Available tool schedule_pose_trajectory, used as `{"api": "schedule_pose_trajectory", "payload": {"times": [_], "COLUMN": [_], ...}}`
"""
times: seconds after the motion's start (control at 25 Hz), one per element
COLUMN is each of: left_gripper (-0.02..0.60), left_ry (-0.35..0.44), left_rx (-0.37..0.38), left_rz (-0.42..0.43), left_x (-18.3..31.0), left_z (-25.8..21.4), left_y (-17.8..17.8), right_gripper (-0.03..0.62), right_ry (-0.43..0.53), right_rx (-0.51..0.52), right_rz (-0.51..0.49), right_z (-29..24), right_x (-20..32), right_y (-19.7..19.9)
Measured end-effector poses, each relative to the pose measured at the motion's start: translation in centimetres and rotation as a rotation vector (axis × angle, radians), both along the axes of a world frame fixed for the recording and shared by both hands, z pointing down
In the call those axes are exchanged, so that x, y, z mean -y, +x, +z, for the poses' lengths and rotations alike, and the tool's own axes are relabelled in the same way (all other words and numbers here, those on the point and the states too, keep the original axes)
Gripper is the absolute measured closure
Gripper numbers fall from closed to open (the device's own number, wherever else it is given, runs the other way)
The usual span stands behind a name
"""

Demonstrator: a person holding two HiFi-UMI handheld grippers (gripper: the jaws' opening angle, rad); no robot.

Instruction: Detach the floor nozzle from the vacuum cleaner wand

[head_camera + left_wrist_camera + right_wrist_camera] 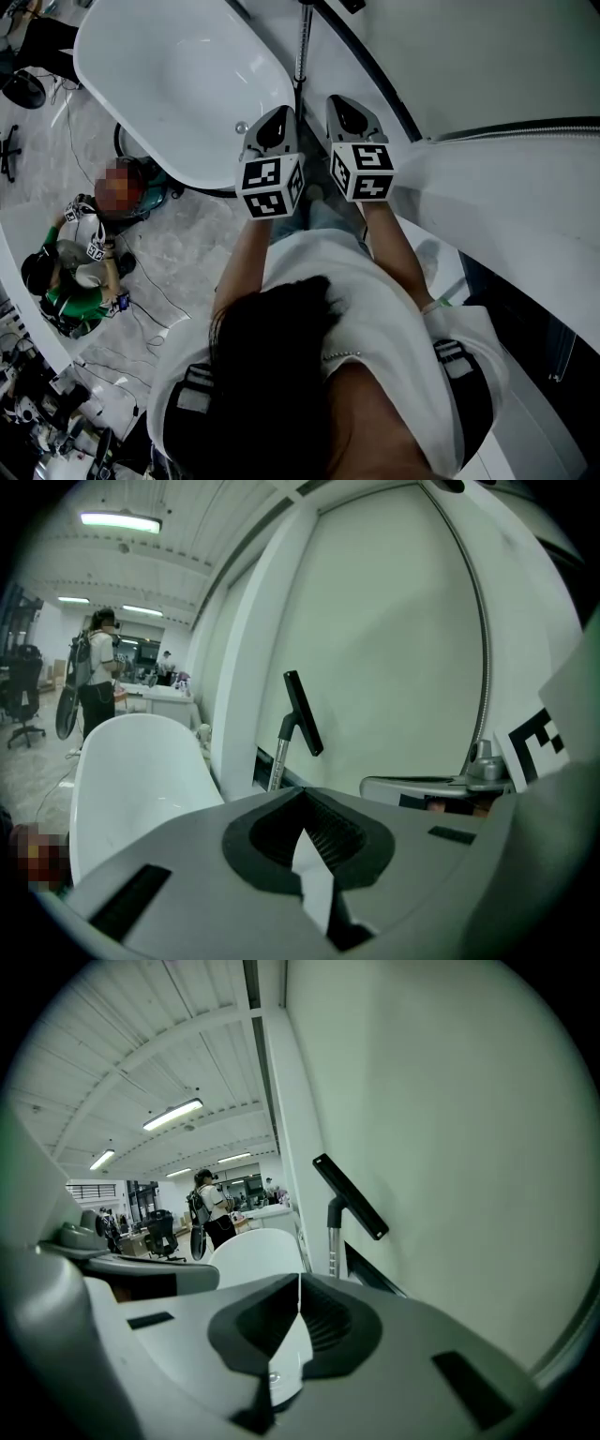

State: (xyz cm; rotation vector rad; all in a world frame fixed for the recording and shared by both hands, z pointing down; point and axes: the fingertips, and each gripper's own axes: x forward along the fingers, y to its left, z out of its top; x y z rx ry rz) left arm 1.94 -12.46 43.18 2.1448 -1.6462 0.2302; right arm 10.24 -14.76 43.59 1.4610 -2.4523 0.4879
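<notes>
A chrome vacuum wand (301,42) stands against the white wall just beyond the bathtub's end. The left gripper view shows the wand (277,758) upright with a flat black floor nozzle (303,712) tilted at its top. The right gripper view shows the same wand (332,1238) and nozzle (350,1196). My left gripper (277,118) and right gripper (350,105) are held side by side, pointing at the wand and short of it. Both are shut with nothing between the jaws, as the closed left jaws (302,789) and right jaws (299,1277) show.
A white bathtub (169,84) lies left of the wand. A curved white wall panel (487,66) with a metal shower hose (483,649) rises to the right. A person (80,272) sits on the floor at left, and another person (97,682) stands far back.
</notes>
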Motion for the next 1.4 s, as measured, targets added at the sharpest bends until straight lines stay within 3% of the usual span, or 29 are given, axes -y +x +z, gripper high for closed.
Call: {"api": "schedule_pose_trajectory", "payload": {"times": [0.68, 0.96, 1.4], "left_gripper": [0.576, 0.577, 0.575], "left_ry": [0.022, 0.014, -0.004], "left_rx": [0.042, 0.064, 0.064], "left_rz": [-0.004, 0.017, 0.096], "left_x": [3.0, 5.9, 13.1], "left_z": [-0.4, 0.2, 1.3], "left_y": [1.3, 0.0, 0.5], "right_gripper": [0.576, 0.571, 0.493], "right_ry": [0.013, 0.017, 0.005], "right_rx": [-0.058, -0.061, -0.09], "right_rz": [0.002, 0.04, 0.076], "right_z": [-0.7, -1.1, -1.4], "right_x": [2.7, 4.9, 9.0], "right_y": [2.2, 1.9, 1.6]}}
